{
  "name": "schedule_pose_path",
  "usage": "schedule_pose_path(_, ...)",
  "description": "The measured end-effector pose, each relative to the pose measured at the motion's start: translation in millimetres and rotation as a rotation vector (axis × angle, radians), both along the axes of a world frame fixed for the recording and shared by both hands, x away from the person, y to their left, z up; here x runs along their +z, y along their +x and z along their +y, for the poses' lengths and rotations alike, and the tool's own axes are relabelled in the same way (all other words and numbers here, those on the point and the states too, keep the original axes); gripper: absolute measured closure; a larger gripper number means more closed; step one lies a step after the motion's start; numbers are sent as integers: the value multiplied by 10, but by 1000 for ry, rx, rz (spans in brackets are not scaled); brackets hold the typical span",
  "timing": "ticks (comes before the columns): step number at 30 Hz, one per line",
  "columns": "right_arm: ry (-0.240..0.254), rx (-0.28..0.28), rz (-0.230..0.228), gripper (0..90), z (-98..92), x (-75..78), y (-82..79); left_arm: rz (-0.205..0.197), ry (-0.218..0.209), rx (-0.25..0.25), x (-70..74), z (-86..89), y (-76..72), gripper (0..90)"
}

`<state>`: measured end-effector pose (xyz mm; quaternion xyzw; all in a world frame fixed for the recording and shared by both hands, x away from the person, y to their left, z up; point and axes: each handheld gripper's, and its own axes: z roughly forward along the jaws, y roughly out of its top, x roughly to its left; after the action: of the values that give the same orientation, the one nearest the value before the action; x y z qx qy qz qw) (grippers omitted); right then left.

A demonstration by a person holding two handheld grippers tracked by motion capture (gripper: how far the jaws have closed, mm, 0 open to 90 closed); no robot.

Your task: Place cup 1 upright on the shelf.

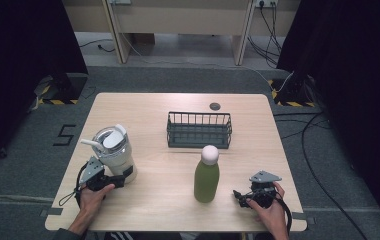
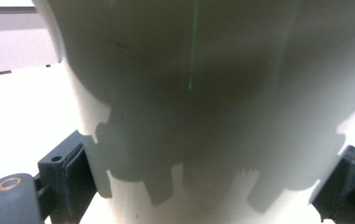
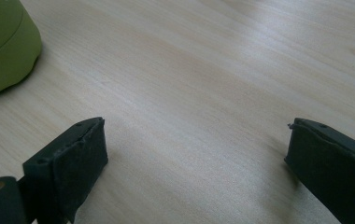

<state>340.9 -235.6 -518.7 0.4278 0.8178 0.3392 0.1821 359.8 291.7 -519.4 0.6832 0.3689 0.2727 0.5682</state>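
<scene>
Lab or studio, black curtains (image 1: 23, 40), hazard-taped stands (image 1: 53, 92), floor cables (image 1: 318, 150)

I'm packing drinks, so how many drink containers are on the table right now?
2. A white tumbler stands at the front left, between the left gripper's fingers; a green bottle stands front centre, left of the right gripper. The wire basket looks empty.

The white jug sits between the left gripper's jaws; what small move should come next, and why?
Probably close the left gripper on the white jug. In the left gripper view the jug's wall fills the gap, with a jaw at each side, so it seems placed for a grip. The right gripper rests open over bare table.
</scene>
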Motion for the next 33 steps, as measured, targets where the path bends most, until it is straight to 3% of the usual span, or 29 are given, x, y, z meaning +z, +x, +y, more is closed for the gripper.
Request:
schedule_pose_path(7, 1, -1, 1, 56, 2, 0, -1, 16, -15, 7, 22, 19, 1, 106)
schedule_pose_path(10, 1, -1, 2, 56, 2, 0, -1, 7, 4, 12, 72, 18, -2, 105)
schedule_pose_path(15, -1, 1, -1, 56, -1, 0, 2, 13, -17, 3, 124, 11, -7, 106)
schedule_pose_path(33, -1, 0, 1, 52, 3, 0, 6, 8, 8, -69, 446, -212, 119, 106)
